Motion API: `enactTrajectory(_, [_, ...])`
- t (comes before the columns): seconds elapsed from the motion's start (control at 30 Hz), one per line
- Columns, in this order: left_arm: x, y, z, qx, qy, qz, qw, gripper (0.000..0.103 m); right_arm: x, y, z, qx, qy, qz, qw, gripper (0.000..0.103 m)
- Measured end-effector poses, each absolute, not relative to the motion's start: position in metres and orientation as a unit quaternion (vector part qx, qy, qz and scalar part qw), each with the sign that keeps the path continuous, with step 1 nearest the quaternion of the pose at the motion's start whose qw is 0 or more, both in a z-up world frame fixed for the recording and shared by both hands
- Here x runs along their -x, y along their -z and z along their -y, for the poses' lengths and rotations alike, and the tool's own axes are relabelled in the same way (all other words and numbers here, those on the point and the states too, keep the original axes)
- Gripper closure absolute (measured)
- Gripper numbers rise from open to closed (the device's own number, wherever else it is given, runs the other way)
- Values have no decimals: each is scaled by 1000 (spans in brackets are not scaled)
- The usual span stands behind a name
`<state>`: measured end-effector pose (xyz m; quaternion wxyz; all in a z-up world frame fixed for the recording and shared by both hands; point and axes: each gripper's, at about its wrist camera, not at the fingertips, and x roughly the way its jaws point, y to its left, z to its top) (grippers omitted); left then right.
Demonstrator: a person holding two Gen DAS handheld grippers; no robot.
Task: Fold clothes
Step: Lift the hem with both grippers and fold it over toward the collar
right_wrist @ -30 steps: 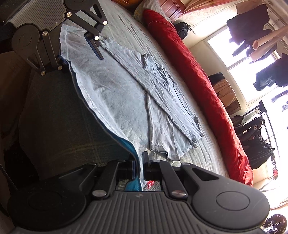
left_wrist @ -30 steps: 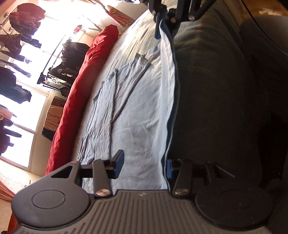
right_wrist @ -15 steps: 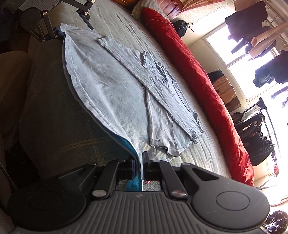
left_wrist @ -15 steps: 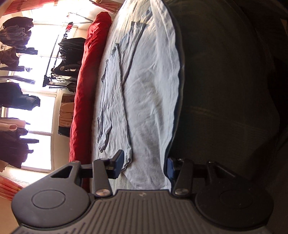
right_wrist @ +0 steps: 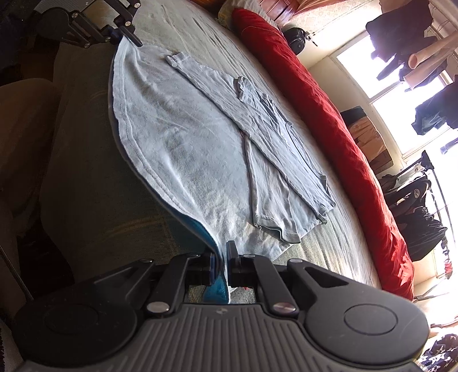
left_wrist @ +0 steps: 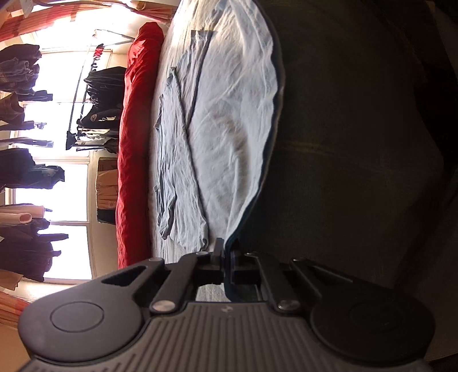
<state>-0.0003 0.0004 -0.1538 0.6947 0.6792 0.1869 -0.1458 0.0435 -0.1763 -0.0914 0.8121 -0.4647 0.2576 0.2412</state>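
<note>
My left claw (left_wrist: 226,257) has just snapped closed and now pinches the near corner of the light blue shirt (left_wrist: 226,120). Right claw (right_wrist: 221,259) is clamped on the other corner of the same hem, w/ the teal inside of the fabric showing between its jaws. In the right wrist view the left claw (right_wrist: 126,34) sits at the far end of that edge.

The shirt lies inside out on the bed (right_wrist: 200,25), sleeves crossed over the body, hem edge lifted off the bed btwn my two claws. Just beyond it, along the far side of the bed, runs a long red bolster (right_wrist: 329,114). Past that: bright windows (right_wrist: 400,94), dark clothes on a rack (left_wrist: 100,94), cardboard boxes (right_wrist: 369,137) by the wall. On my side a dark green blanket (left_wrist: 343,157) covers the bed edge, right under the raised hem.
</note>
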Motion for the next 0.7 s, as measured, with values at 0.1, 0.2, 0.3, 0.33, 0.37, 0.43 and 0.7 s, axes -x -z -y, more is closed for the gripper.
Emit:
enactTrajectory(0.1, [-2,144,-1,-668,140,-181,708,101,-43,90,175,468,-244,-255,810,95])
enactTrajectory(0.2, [-6,134,-1,-663,134,-174,716,101,-45,85,174,472,-244,-248,810,95])
enactTrajectory(0.3, [-13,124,-2,-658,126,-167,723,101,-50,77,175,470,-240,-240,814,96])
enactTrajectory(0.33, [-16,121,-2,-657,123,-165,725,101,-52,75,175,470,-240,-239,815,96])
enactTrajectory(0.37, [-20,118,-1,-655,121,-163,728,101,-54,73,175,469,-239,-238,817,96])
enactTrajectory(0.43, [-28,111,0,-650,116,-159,734,101,-59,69,176,469,-235,-233,819,96])
enactTrajectory(0.7, [-63,90,3,-638,101,-148,749,101,-84,56,181,471,-220,-222,825,96])
